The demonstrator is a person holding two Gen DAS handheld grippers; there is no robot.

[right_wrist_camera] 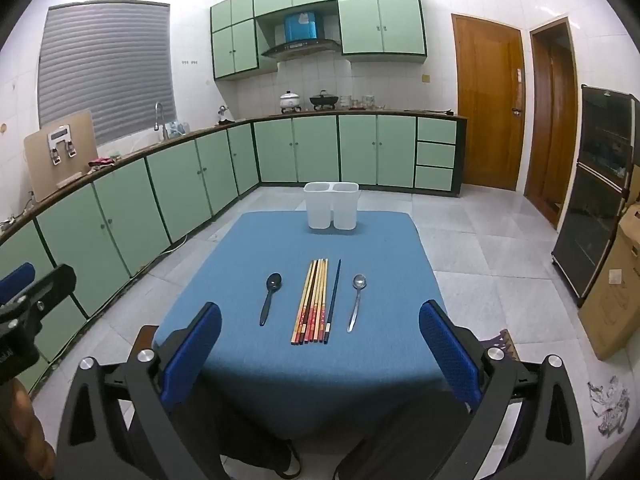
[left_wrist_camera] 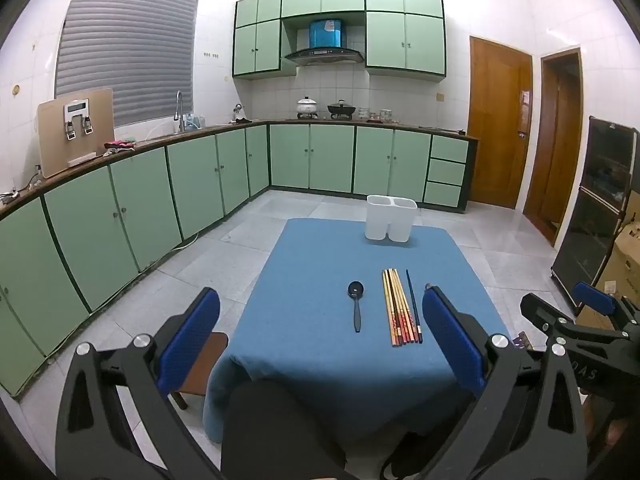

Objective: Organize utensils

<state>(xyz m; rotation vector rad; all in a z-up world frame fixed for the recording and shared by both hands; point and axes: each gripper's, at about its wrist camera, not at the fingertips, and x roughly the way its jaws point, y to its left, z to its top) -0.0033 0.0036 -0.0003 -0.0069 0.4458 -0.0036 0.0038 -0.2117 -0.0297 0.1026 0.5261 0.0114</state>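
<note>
On the blue-clothed table (right_wrist_camera: pixel 280 380) lie a black spoon (right_wrist_camera: pixel 270 296), a row of several wooden chopsticks (right_wrist_camera: pixel 312 304), a dark blue chopstick (right_wrist_camera: pixel 333 300) and a steel spoon (right_wrist_camera: pixel 356 300). A white two-compartment holder (right_wrist_camera: pixel 331 205) stands upright at the table's far edge. The left wrist view shows the black spoon (left_wrist_camera: pixel 355 308), the chopsticks (left_wrist_camera: pixel 400 306) and the holder (left_wrist_camera: pixel 390 218); its right finger hides the steel spoon. My left gripper (left_wrist_camera: pixel 320 320) and right gripper (right_wrist_camera: pixel 320 328) both stand open above the table's near edge, nothing between their fingers.
Green kitchen cabinets (right_wrist_camera: pixel 160 188) run along the left and back walls. A wooden stool (left_wrist_camera: pixel 200 364) stands at the table's near left corner. A dark glass cabinet (right_wrist_camera: pixel 600 200) and a cardboard box (right_wrist_camera: pixel 616 292) stand on the right. Grey tiled floor surrounds the table.
</note>
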